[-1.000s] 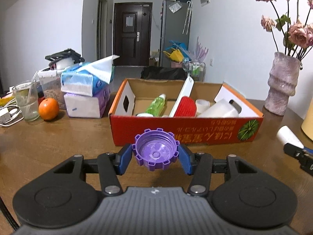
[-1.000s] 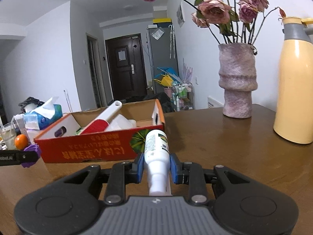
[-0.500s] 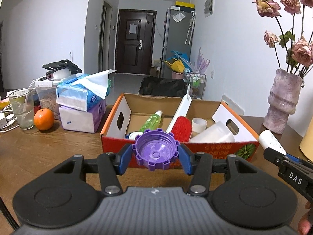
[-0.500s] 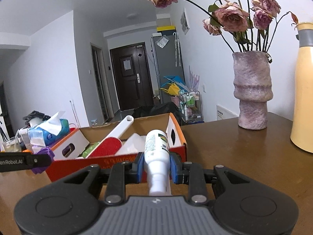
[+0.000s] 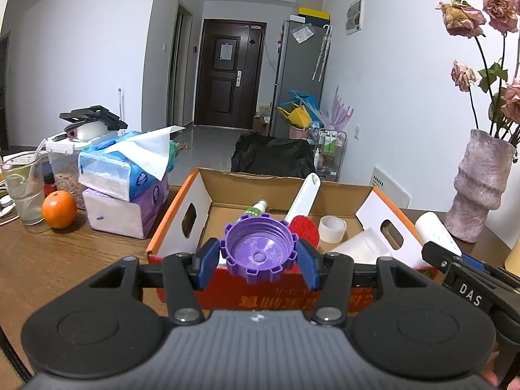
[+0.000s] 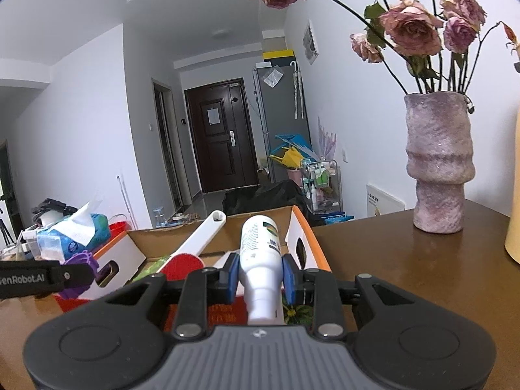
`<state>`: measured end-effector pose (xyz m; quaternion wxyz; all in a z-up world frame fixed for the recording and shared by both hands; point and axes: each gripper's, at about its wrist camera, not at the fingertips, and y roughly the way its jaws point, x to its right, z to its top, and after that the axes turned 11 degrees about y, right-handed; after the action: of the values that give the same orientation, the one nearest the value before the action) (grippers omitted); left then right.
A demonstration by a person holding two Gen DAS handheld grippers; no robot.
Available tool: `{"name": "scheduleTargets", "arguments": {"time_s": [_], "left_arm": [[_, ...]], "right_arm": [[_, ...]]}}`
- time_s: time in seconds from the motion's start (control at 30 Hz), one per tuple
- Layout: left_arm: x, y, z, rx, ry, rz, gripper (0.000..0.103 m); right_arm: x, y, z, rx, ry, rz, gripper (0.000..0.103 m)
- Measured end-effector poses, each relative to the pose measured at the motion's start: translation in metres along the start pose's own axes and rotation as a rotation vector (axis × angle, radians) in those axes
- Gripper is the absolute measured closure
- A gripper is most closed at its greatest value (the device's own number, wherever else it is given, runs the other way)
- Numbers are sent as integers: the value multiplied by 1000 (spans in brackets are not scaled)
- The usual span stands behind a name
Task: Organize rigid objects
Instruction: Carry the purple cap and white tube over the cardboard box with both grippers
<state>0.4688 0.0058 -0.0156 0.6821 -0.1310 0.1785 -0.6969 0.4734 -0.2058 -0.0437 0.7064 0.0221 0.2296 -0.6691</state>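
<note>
Above box (image 5: 182, 227) rim, cap (image 5: 259, 250), bottle (image 6: 260, 253) gripped

At frame centre the box (image 5: 325, 195) sits on the worktop (image 5: 65, 260), tissue packs (image 5: 126, 191) at left, vase (image 5: 481, 188) at right.

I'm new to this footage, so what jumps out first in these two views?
A purple cap clamped in the left gripper and a white bottle clamped in the right gripper, both held by the near edge of an open cardboard box. To the right stands a pink vase of faded roses.
</note>
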Motion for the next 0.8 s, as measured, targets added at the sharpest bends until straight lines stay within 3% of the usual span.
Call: {"name": "scheduleTargets", "arguments": {"time_s": [0.8], "left_arm": [[-4, 67, 24, -1, 7, 43, 50]], "right_arm": [[-11, 74, 17, -10, -39, 16, 76]]}}
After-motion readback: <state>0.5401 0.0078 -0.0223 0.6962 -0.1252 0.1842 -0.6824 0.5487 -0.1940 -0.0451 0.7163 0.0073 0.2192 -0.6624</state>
